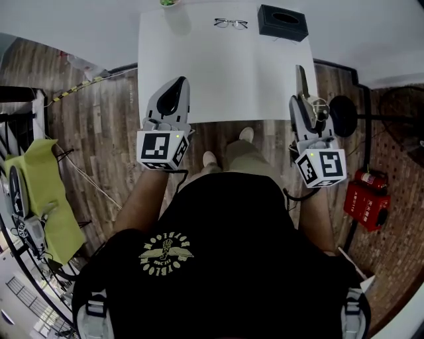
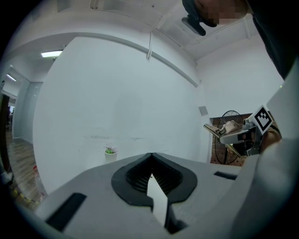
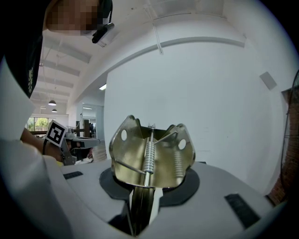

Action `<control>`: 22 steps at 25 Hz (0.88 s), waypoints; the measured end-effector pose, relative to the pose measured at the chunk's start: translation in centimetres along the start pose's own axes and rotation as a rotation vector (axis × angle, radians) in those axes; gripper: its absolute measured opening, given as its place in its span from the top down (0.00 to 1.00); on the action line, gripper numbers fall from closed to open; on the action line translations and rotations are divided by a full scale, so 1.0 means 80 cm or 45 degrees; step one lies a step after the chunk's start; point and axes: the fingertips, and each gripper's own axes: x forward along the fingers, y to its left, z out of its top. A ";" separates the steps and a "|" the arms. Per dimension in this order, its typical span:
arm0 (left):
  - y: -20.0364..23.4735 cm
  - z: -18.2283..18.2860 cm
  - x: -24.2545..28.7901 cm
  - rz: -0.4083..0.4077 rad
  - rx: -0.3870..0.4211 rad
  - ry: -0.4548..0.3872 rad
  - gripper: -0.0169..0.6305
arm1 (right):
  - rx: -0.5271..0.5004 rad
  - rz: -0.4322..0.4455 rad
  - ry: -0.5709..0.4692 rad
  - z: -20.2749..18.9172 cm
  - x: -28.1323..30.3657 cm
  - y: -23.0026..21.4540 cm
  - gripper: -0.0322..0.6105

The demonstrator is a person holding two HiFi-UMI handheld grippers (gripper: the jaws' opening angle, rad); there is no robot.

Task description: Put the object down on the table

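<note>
My right gripper (image 1: 303, 99) hangs over the right front corner of the white table (image 1: 225, 66), shut on a shiny metal spring clamp (image 1: 313, 106). In the right gripper view the clamp (image 3: 152, 156) stands upright out of the gripper (image 3: 142, 198), its handles and coil spring spread above the pads, which pinch its lower end. My left gripper (image 1: 173, 99) sits over the table's left front edge. Its jaws meet at the tips with nothing between them, as the left gripper view (image 2: 150, 161) also shows. Both grippers point slightly upward towards the wall.
At the table's far edge lie a pair of glasses (image 1: 230, 24), a black box (image 1: 283, 22) and a small potted plant (image 1: 169, 3). A fan (image 1: 344, 116) and a red box (image 1: 366, 198) stand on the floor to the right. A yellow-green cloth (image 1: 46, 192) hangs at left.
</note>
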 end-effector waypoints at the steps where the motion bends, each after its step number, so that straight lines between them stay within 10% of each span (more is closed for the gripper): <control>1: 0.001 -0.001 0.004 0.004 0.001 0.004 0.96 | -0.002 0.009 -0.002 0.001 0.005 -0.002 0.79; 22: 0.036 0.017 0.089 0.209 -0.012 -0.018 0.96 | -0.053 0.247 -0.020 0.031 0.132 -0.053 0.79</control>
